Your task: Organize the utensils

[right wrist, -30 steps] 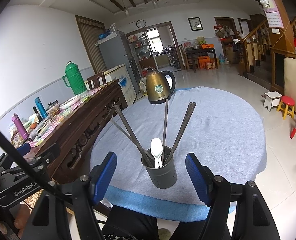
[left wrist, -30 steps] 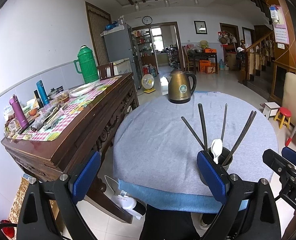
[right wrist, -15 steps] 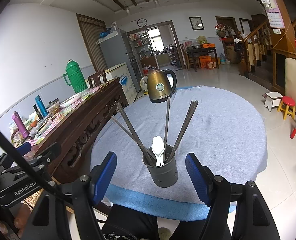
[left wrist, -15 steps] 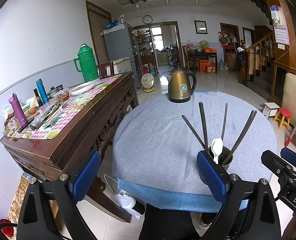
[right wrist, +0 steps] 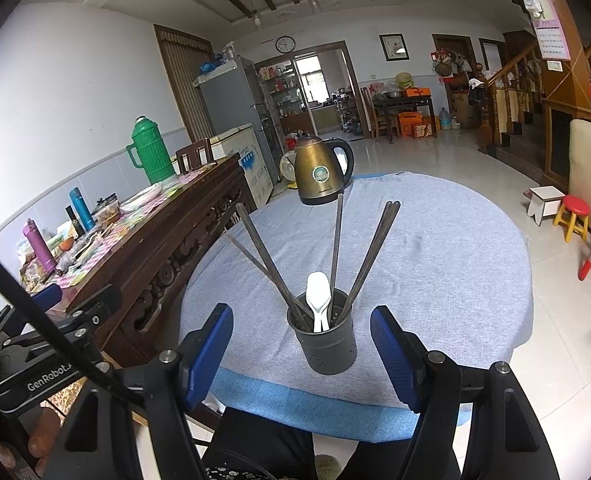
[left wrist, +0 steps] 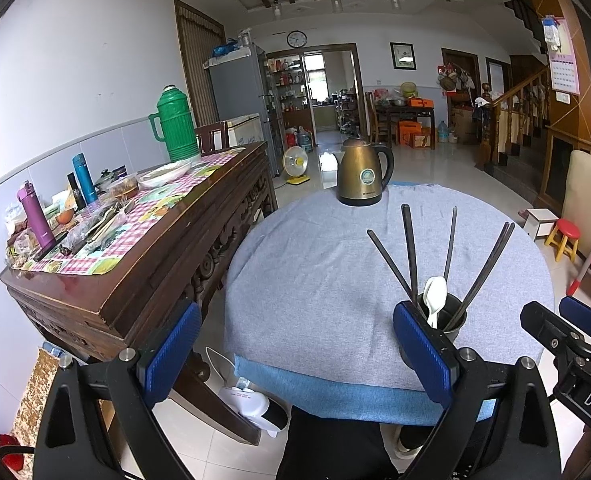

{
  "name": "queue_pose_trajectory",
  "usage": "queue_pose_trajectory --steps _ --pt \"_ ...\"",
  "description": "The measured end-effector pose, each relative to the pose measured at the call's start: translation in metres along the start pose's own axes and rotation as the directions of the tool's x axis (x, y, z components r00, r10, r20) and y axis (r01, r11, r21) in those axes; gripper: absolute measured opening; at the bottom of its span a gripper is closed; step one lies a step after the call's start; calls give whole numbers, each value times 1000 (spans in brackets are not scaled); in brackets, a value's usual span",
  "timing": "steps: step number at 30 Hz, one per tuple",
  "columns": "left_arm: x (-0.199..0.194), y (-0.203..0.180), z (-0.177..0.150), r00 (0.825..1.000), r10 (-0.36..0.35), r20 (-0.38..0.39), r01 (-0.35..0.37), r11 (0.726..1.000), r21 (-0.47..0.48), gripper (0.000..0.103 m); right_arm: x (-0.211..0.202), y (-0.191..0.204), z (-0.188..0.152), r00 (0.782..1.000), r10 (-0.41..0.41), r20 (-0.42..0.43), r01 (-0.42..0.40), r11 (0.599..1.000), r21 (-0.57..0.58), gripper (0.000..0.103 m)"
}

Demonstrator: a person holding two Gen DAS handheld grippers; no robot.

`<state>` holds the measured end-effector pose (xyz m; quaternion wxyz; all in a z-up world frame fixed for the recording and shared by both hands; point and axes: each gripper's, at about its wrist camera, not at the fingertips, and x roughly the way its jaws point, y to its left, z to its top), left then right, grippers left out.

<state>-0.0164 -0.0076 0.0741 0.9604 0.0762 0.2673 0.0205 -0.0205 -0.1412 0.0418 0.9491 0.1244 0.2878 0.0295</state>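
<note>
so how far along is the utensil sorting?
Looks done: the chopsticks and white spoon stand in the grey holder. In hand: nothing; left tool and right tool are open. Left: no loose utensils visible on the round table.

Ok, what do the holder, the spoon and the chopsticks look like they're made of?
Holder: dark grey, matte, small punched holes in the wall, so probably painted metal, possibly plastic. Spoon: glossy white with soft highlights, likely ceramic or melamine. Chopsticks: dark brown, dull, squared tops, probably wood, though the grain is too fine to see.
</note>
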Motion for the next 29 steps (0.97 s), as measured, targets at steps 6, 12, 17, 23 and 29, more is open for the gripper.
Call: queue_pose_trajectory --steps 6,12,17,23,29 --pt "1 1 -1 1000 2 1 -2 1000 -2 97 0 1 -2 1000 1 1 -1 1000 -7 75" --pt "1 0 -3 1000 -2 0 2 1000 -6 97 2 2 2 1000 -5 10 5 1000 -17 75" --pt "2 -4 -3 1000 -1 -6 1 1000 -9 97 3 -1 7 1000 -14 23 14 1000 -24 75" --pt "10 -10 -1 1000 -6 -20 5 1000 -17 97 9 -4 12 1000 -22 19 22 999 -33 75" --pt "34 -13 3 998 -38 -56 36 998 -43 97 23 -17 13 999 -41 7 41 999 -18 75"
